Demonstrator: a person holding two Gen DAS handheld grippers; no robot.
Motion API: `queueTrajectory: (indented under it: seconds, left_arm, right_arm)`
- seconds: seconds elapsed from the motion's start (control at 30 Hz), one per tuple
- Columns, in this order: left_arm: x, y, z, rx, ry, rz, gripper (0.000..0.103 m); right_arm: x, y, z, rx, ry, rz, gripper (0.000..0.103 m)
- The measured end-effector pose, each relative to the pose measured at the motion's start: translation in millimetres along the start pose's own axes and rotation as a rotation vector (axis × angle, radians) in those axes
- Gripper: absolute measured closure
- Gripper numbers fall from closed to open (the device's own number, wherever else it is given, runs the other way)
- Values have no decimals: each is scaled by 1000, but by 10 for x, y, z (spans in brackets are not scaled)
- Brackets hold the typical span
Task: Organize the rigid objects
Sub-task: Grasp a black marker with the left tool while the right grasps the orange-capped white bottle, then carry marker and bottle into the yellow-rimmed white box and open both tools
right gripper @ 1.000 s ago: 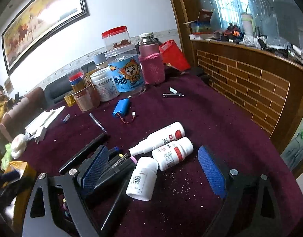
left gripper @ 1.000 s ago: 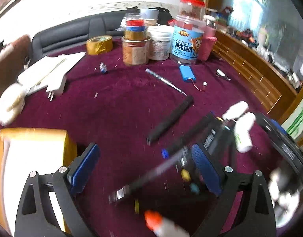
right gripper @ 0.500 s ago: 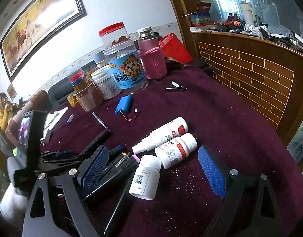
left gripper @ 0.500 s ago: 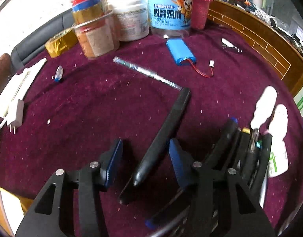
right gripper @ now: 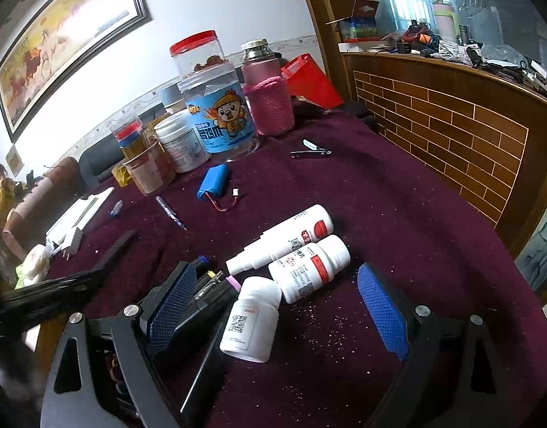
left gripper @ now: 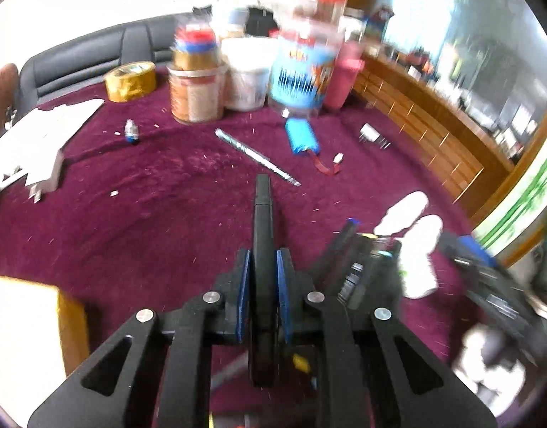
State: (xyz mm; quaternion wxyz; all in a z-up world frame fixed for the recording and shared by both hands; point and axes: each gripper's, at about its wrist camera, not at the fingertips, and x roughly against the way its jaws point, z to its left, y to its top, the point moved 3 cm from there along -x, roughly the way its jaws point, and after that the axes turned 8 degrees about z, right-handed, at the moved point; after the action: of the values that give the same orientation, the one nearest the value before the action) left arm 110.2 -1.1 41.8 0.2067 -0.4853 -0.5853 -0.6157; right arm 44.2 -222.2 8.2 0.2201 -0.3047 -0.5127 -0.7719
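A long black pen (left gripper: 262, 214) runs straight away from me between the blue pads of my left gripper (left gripper: 262, 260). The jaws are closing and both pads press on its barrel. The same pen (right gripper: 118, 246) shows at the left of the right wrist view. To its right lies a bundle of dark pens (left gripper: 359, 260) beside white bottles (left gripper: 416, 249). My right gripper (right gripper: 275, 278) stands open and holds nothing. It hangs over a spray bottle (right gripper: 291, 239), a pill bottle (right gripper: 309, 267) and a small white bottle (right gripper: 252, 321). Its left finger rests by the pens (right gripper: 209, 285).
The table carries a maroon cloth (right gripper: 398, 214). Jars (right gripper: 220, 121) crowd its far side. A blue battery pack (right gripper: 211, 185), a silver pen (right gripper: 171, 212) and a nail clipper (right gripper: 310, 151) lie before them. A tape roll (left gripper: 130, 82), white papers (left gripper: 41, 142) and a yellow box (left gripper: 31, 328) sit left.
My left gripper swung over to the lone black pen, straddled it and closed its jaws on the barrel. The right gripper has stayed open over the white bottles.
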Motion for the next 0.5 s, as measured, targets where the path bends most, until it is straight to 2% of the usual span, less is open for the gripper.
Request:
queueTrajectory:
  seconds: [0.17,0.3,0.33,0.4,0.5]
  left_arm:
    - [819,-444,168,72,-93,-140,91]
    - [1238,-845,340,130,-117,-207,91]
    - [1300,-938,388,142,-110,-217,91]
    - [1393,-1148,541,179,-103,-226,91]
    - [1373,-1413,832,271,-124,-202,91]
  right_arm:
    - [-47,-18,40,28,-10,6,14]
    - [-4,-71,188,86,32,4,14]
    - [44,-94,236,91,53,12,16]
    - [224,-227,432,117,165,62,16]
    - [433,-599,943,300,283,169,16]
